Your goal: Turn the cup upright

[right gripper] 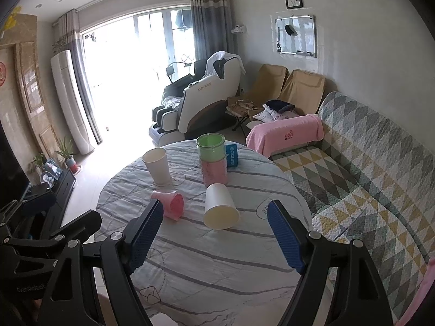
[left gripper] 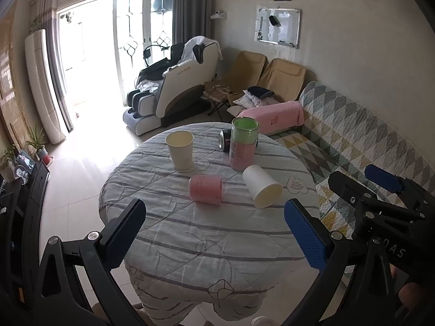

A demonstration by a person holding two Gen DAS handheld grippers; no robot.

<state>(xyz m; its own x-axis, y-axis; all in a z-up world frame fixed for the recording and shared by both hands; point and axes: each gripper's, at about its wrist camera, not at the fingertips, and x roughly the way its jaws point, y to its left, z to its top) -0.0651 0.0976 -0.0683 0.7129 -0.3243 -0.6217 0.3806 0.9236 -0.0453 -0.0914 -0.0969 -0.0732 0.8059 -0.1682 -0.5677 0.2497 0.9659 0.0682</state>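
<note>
A white paper cup (left gripper: pixel 262 189) lies on its side on the round table (left gripper: pixel 206 233), its mouth toward me; it also shows in the right wrist view (right gripper: pixel 219 206). A pink cup (left gripper: pixel 205 189) lies on its side to its left, and shows in the right wrist view (right gripper: pixel 169 204) too. Another white paper cup (left gripper: pixel 180 150) stands upright farther back. My left gripper (left gripper: pixel 214 233) is open and empty above the near table. My right gripper (right gripper: pixel 214 233) is open and empty, just short of the lying white cup. The right gripper also shows in the left wrist view (left gripper: pixel 380 187).
A green cup stacked on a pink one (left gripper: pixel 242 143) stands at the back of the table, with a can (left gripper: pixel 225 140) lying behind it. A quilted sofa (right gripper: pixel 367 168) runs along the right. A massage chair (left gripper: pixel 174 87) stands beyond the table.
</note>
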